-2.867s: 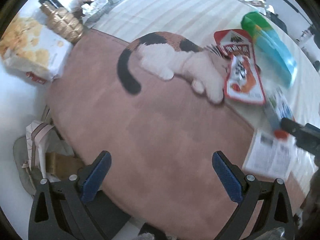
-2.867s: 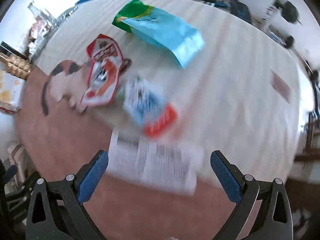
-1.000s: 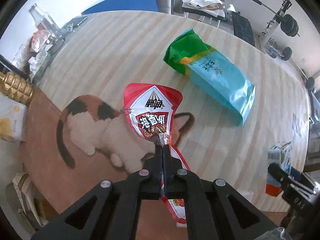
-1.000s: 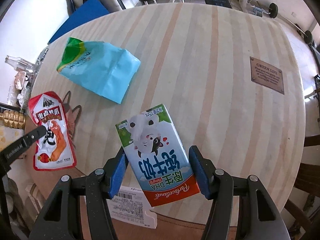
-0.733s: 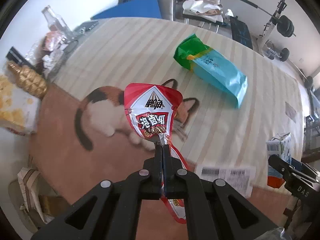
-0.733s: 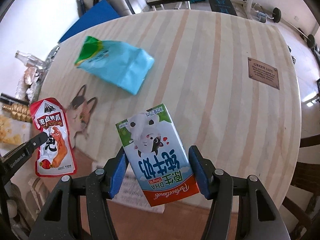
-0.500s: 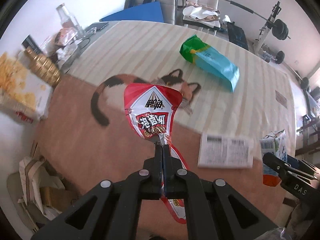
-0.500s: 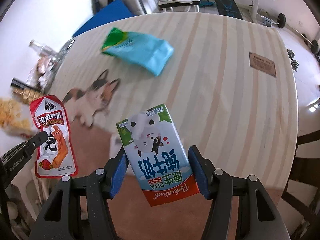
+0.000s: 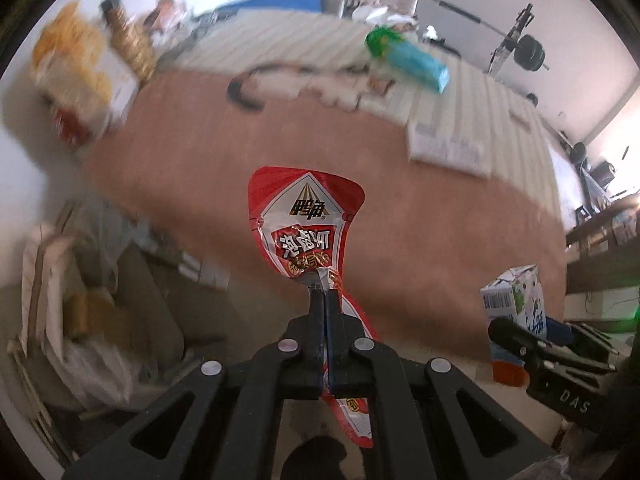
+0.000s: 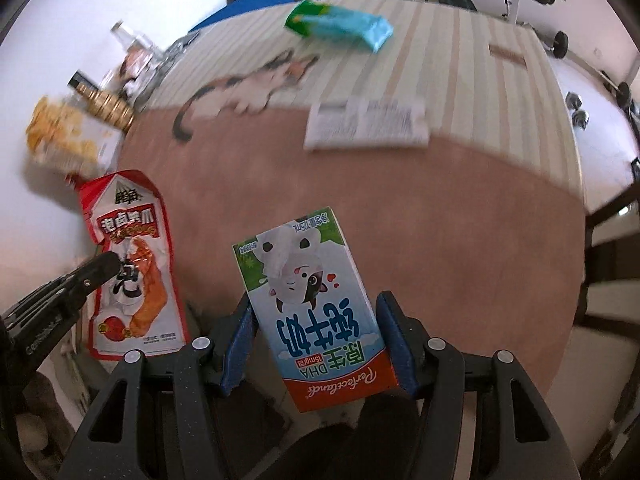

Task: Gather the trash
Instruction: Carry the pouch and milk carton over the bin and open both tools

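My left tongs were pressed together on the red snack pouch, pinching it at its crumpled middle so the pouch stood up in front of the fingers with its lower end trailing down past them. My right tongs were partly spread, their blue pads clamped against both sides of the milk carton.

The carton showed a cartoon cow, large blue Chinese characters, and "Perfectland" and "DHA" on its red band, all upside down from my right wrist. The pouch carried black Chinese characters under a small pyramid mark. The side of the right tongs read "DAS" from the left wrist.

Compared with half a second before, both pieces of trash sat in the same grips, but I had drawn both tongs back from the tabletop: its near edge now lay ahead of them, and the carton and pouch hung at or past that edge. The blue-green bag and the white printed paper lay on the tabletop, farther off than before. Much of the background was blurred.
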Tool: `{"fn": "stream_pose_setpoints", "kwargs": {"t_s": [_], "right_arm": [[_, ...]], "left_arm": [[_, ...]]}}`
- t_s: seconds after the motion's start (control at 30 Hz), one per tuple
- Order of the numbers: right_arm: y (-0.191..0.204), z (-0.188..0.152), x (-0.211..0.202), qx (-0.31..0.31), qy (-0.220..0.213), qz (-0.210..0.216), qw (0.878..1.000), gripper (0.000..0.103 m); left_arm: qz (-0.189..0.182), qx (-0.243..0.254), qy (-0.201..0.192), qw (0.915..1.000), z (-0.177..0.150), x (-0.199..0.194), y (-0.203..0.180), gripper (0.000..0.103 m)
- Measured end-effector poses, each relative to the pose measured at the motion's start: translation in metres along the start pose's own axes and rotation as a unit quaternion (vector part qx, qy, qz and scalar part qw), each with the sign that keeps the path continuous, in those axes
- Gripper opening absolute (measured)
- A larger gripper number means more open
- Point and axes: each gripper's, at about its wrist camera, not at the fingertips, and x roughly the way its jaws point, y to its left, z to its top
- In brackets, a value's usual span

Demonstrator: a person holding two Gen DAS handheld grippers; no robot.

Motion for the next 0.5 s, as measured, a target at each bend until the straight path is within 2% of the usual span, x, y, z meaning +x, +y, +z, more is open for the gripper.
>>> {"fn": "stream_pose_setpoints", "kwargs": {"t_s": [0.13, 0.23, 0.37, 0.5], "right_arm": [[0.011, -0.062, 0.024, 0.001, 0.038, 0.001, 0.999, 0.061], [0.013, -0.102, 0.059, -0.005, 0.075, -0.003, 0.997, 0.061], [0.008, -0.148, 0.127, -0.007, 0.122, -0.008, 0.992, 0.061], [-0.002, -0.183, 0.204, -0.011, 0.145, -0.024, 0.989, 0.061]], "left_arm": [[-0.003, -0.017, 0.047, 0.9988, -0.043, 0.032, 0.017, 0.000], [-0.006, -0.033, 0.083, 0.9960, -0.068, 0.072, 0.027, 0.000], [-0.022, -0.066, 0.133, 0.9887, -0.100, 0.152, 0.041, 0.000], [-0.035, -0.096, 0.179, 0.9785, -0.124, 0.244, 0.056, 0.000]]}}
